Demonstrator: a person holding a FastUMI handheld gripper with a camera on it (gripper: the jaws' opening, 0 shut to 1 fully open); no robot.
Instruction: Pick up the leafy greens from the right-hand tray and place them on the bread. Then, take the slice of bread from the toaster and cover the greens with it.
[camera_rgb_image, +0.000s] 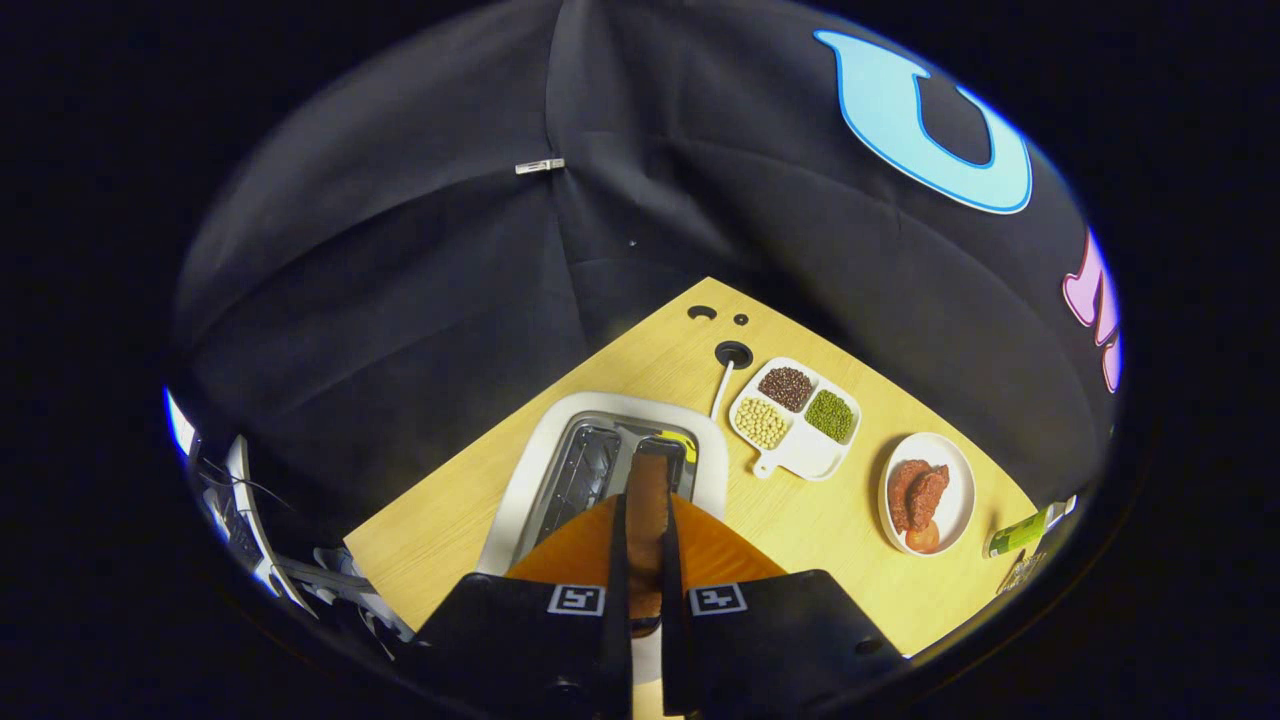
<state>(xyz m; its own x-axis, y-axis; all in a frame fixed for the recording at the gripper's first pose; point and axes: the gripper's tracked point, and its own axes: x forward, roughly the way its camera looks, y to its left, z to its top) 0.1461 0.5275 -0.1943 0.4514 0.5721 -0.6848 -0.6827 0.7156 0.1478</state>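
Hand-held gripper (640, 540) closed nearly flat, both fingers clamping bread slice (647, 500) edge-on, directly above toaster (530, 480) slot. Beyond toaster, white cord (722, 388) into counter (800, 520) hole. Right of toaster: three-compartment dish (800, 455) of beans and seeds, then plate (955, 500) with reddish-brown food. Green-labelled item (1018, 532) near counter edge.

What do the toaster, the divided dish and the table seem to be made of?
Toaster: probably shiny metal around the slots, pale glossy shell, maybe plastic. Divided dish: glazed white ceramic by its smooth sheen, though melamine is possible. Table: light wood or wood-look laminate, showing fine grain. The gripper is shut on the bread slice.
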